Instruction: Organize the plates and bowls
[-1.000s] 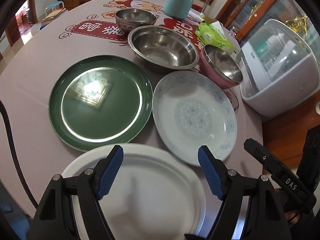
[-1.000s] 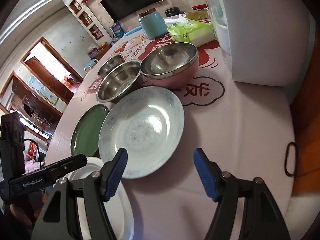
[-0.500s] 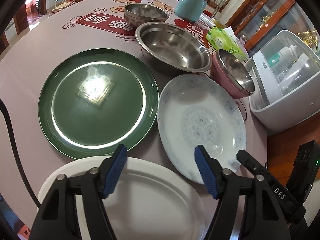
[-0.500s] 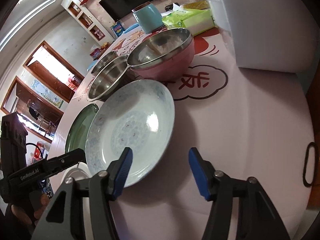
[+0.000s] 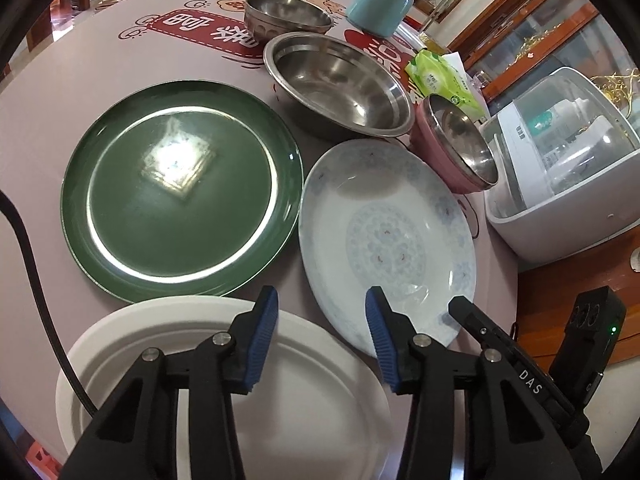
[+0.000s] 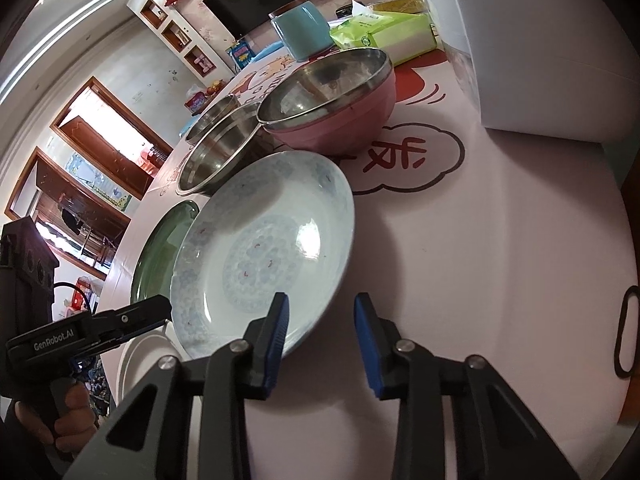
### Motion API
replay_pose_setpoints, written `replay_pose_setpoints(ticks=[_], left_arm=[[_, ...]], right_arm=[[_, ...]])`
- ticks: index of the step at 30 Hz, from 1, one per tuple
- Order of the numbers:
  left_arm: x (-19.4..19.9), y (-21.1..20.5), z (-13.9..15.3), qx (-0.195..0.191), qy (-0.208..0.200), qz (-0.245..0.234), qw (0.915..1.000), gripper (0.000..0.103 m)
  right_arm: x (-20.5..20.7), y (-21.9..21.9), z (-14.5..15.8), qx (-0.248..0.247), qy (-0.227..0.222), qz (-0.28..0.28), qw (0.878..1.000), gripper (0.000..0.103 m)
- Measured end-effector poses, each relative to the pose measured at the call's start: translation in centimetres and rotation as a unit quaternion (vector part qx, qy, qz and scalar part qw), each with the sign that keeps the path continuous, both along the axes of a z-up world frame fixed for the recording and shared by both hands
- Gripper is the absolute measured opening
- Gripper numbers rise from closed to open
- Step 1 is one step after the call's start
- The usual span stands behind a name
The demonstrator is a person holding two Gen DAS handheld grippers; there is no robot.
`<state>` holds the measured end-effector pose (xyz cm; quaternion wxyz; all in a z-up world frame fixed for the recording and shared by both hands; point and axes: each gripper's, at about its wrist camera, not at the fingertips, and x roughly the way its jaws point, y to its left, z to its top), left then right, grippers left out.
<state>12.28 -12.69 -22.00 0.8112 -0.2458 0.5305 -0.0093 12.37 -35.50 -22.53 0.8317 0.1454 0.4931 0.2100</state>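
Observation:
A plain white plate (image 5: 304, 400) lies nearest, with my left gripper (image 5: 320, 308) above its far rim. Its jaws are closing and no pad touches the plate. To its right lies a blue-patterned plate (image 6: 264, 256). My right gripper (image 6: 320, 312) straddles the near rim, one finger over the plate's inside and one outside, jaws closing, pads apart from the rim. A green plate (image 5: 180, 192) lies to the left. Behind stand a large steel bowl (image 5: 340, 84), a small steel bowl (image 5: 288, 16) and a pink bowl (image 5: 456, 148).
A teal canister (image 5: 378, 8) and a pack of wipes (image 5: 440, 80) stand at the back. A white domed appliance (image 5: 560, 160) fills the right side by the table's edge. A black hair tie (image 6: 626, 332) lies on the cloth to the right.
Both grippers' jaws have narrowed. The right gripper sank toward the patterned plate's near rim, which now lies between its fingers. The left gripper stayed over the white plate.

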Motion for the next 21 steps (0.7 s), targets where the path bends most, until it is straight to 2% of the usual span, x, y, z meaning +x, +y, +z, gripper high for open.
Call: replay_pose_setpoints(ticks=[7, 13, 21], left_arm=[[1.0, -0.2, -0.6, 0.003, 0.003, -0.007, 1.0, 0.041], [2.0, -0.5, -1.4, 0.005, 0.012, -0.015, 0.9998, 0.033], [2.9, -0.5, -2.3, 0.007, 0.019, -0.024, 0.9995, 0.032]], right_arm=[[0.1, 0.2, -0.4, 0.0, 0.001, 0.005, 1.0, 0.026], [0.3, 0.3, -0.5, -0.002, 0.0, 0.006, 1.0, 0.022], [0.5, 0.8, -0.6, -0.019, -0.011, 0.009, 1.0, 0.02]])
